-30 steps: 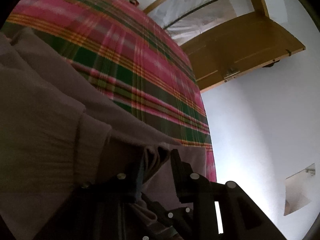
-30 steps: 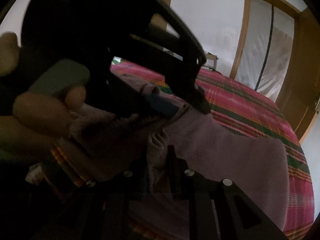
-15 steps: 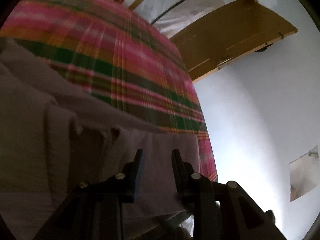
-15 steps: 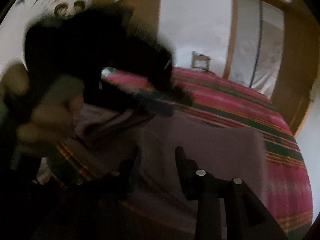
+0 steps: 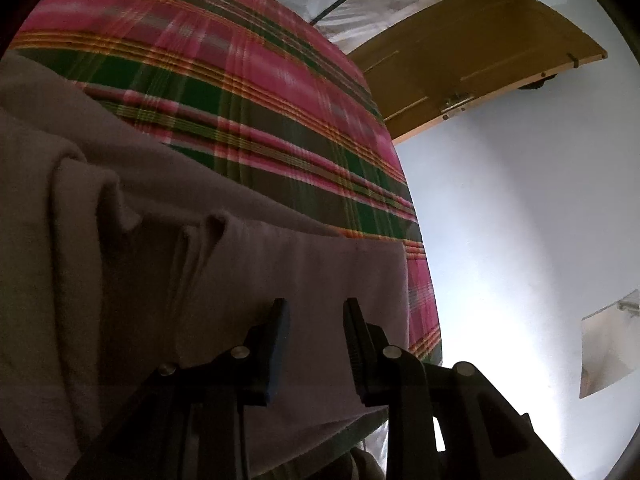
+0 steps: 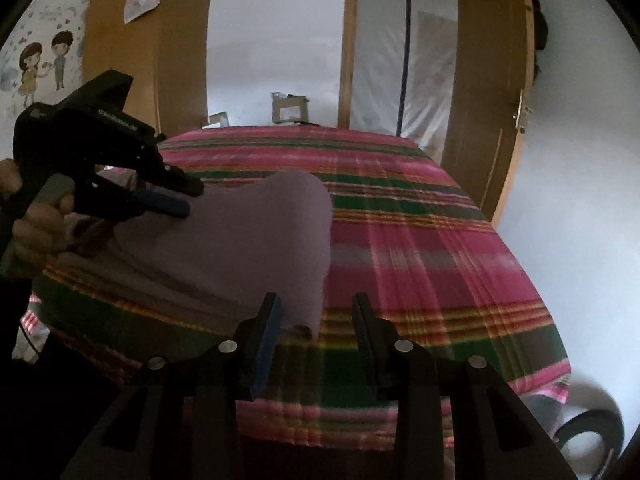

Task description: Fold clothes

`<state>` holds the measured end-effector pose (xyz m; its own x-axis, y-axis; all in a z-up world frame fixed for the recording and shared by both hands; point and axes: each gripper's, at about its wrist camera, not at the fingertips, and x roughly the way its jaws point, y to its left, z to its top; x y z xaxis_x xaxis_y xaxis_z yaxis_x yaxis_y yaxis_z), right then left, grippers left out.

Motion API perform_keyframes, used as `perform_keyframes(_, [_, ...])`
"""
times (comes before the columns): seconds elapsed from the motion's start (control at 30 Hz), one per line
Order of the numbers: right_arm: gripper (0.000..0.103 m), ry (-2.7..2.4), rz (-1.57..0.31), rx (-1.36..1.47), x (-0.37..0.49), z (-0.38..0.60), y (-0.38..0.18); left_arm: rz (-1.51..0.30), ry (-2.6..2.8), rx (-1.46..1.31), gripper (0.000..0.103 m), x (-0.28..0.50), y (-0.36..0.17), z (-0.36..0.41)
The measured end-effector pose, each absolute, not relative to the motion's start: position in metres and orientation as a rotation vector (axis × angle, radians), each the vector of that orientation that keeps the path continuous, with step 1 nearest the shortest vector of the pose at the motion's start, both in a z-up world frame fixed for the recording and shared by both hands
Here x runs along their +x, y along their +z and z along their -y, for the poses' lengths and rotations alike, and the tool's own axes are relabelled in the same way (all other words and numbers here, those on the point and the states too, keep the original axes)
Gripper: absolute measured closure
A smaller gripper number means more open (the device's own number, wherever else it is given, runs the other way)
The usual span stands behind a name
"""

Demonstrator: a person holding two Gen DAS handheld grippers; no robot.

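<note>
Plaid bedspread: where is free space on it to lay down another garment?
The plaid bedspread lies bare to the right of the mauve garment, up to the door side, and behind it toward the far edge. The near-left corner is crowded: garment plus left gripper.

The left wrist view looks forward along its own black two-fingered left claw (image 5: pixel 316 320) from very close above a mauve folded cloth garment (image 5: pixel 160 280), angled down and tilted, so the pink-and-green plaid bed cover (image 5: pixel 260 100) slopes across the upper left and a brown wooden door (image 5: pixel 480 52) hangs slanted at the top right. The right wrist view sits farther back at the bed's near edge, level, facing down the length of the bed over its right claw (image 6: pixel 318 316). Both views share the garment (image 6: pixel 260 248), the plaid cover (image 6: pixel 420 248) and the door (image 6: pixel 492 100); the right one also shows the left claw (image 6: pixel 188 196) from the side.
</note>
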<state>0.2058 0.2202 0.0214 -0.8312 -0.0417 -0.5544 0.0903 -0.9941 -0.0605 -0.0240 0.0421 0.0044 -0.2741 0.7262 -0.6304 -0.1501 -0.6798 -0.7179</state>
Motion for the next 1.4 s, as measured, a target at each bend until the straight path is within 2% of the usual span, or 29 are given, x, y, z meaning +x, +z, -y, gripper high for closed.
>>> perform_keyframes(0.07, [0.048,-2.931,-0.131,0.899,0.203,-0.222,0.019,0.718,2.011,-1.407,0.075,-0.022,0.005,-0.042])
perform_keyframes(0.1, [0.035,-2.926,-0.129,0.903,0.202,-0.222,0.016,0.714,2.010,-1.407,0.075,-0.021,0.004,-0.042])
perform_keyframes(0.13, [0.034,-2.920,-0.127,0.905,0.201,-0.222,0.014,0.712,2.010,-1.407,0.075,-0.020,0.004,-0.043])
perform_keyframes(0.3, [0.034,-2.946,-0.175,0.916,0.185,-0.221,0.003,0.722,1.998,-1.415,0.074,-0.017,0.002,-0.042])
perform_keyframes(0.83, [0.034,-3.049,-0.065,0.874,0.180,-0.231,0.012,0.743,1.985,-1.425,0.073,-0.017,-0.003,-0.039])
perform_keyframes(1.07, [0.034,-2.988,-0.156,0.861,0.175,-0.214,0.008,0.744,1.983,-1.427,0.073,-0.017,-0.003,-0.040])
perform_keyframes(1.23, [0.034,-3.043,-0.364,0.832,0.165,-0.196,0.004,0.751,1.976,-1.428,0.073,-0.018,-0.004,-0.038])
perform_keyframes(1.4, [0.034,-3.167,-0.341,0.847,0.161,-0.211,0.004,0.762,1.961,-1.434,0.073,-0.019,-0.007,-0.037])
